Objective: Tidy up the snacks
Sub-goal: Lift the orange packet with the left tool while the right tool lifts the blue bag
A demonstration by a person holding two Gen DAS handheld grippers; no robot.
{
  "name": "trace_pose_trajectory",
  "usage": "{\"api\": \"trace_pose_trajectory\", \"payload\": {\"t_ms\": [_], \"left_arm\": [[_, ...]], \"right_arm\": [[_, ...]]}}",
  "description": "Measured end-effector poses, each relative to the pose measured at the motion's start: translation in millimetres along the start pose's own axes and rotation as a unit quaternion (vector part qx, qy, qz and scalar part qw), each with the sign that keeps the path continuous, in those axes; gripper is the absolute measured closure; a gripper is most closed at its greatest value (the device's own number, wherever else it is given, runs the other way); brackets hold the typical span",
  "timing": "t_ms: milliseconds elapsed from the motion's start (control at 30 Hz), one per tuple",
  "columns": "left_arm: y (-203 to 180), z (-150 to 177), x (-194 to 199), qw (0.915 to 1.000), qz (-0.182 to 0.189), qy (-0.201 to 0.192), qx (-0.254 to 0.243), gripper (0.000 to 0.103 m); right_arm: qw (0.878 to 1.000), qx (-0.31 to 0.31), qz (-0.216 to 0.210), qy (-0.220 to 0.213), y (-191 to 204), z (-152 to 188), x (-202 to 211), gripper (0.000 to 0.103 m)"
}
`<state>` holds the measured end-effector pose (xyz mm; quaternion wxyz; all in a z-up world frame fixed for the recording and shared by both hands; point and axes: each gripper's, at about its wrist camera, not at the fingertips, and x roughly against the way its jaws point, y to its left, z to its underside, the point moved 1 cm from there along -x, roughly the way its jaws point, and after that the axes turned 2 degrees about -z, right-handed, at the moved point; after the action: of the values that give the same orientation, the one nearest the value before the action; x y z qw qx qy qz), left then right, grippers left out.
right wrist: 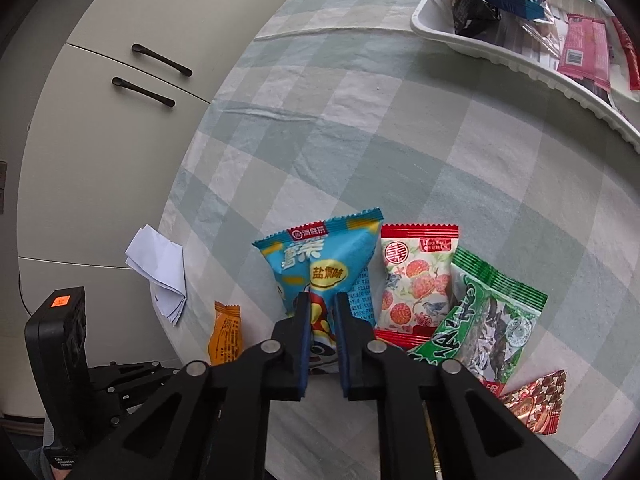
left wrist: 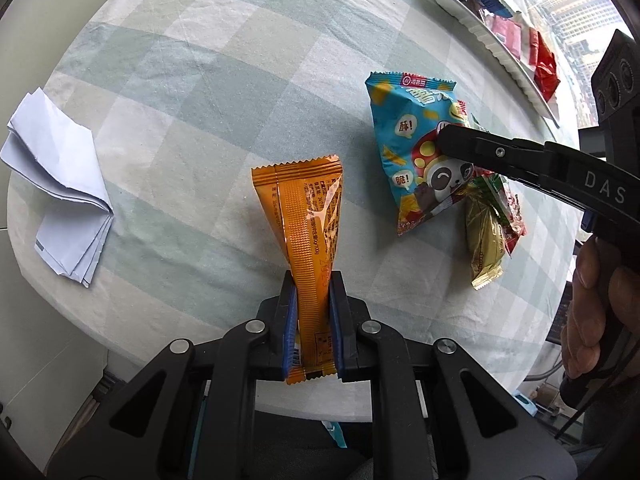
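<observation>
Left hand-held gripper [left wrist: 313, 320] clamped on orange snack packet [left wrist: 308, 216], held above counter [left wrist: 208, 92]. Right hand-held gripper [right wrist: 322, 316] fingers apart, straddling blue panda snack bag [right wrist: 320, 264] lying on counter. Light, crinkly, slippery film; best pinched at sealed edge.

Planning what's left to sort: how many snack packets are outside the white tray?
6: orange packet in the left gripper; blue at the right gripper; red-white, green, dark red, gold alongside. Others may be hidden.
</observation>
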<state>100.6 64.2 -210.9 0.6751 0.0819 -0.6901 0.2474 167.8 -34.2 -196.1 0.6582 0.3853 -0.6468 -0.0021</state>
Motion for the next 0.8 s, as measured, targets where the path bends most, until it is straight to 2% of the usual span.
{"api": "trace_pose_trajectory", "payload": {"t_ms": [200,300,400,467,500,567,667,700,800], "left_arm": [[20.3,-8.7,-18.1,0.9985,0.05,0.0,-0.023,0.091],[23.8,-9.5,-17.7,0.9974,0.059,0.001,-0.042,0.09],[29.2,-11.5,-17.8,0.9964,0.064,-0.001,-0.057,0.09],[30.0,-11.9,-15.4,0.9954,0.063,-0.006,-0.071,0.09],[30.9,-12.3,-14.4,0.9948,0.065,-0.007,-0.078,0.09],[31.1,-10.8,-12.2,0.9936,0.067,-0.009,-0.09,0.09],[34.1,-5.8,-12.7,0.9926,0.077,-0.008,-0.093,0.09],[34.3,-3.8,-12.8,0.9923,0.08,-0.008,-0.094,0.09],[35.6,2.5,-10.8,0.9911,0.09,-0.008,-0.098,0.09]], "right_arm": [[0.999,-0.044,-0.008,-0.021,-4.1,14.8,18.5,0.097],[0.997,-0.068,-0.004,-0.031,-5.5,25.5,24.1,0.098],[0.995,-0.085,0.036,-0.042,-5.5,34.8,24.5,0.098],[0.993,-0.097,0.038,-0.05,-3.6,37.7,25.0,0.094],[0.993,-0.097,0.037,-0.052,-0.1,38.2,23.9,0.094],[0.994,-0.07,0.062,-0.048,12.8,38.1,17.1,0.093],[0.994,-0.034,0.098,-0.042,28.5,35.1,0.1,0.078],[0.993,-0.026,0.112,-0.038,31.2,33.1,-6.1,0.07],[0.988,0.01,0.15,-0.028,45.1,24.9,-20.2,0.059]]}}
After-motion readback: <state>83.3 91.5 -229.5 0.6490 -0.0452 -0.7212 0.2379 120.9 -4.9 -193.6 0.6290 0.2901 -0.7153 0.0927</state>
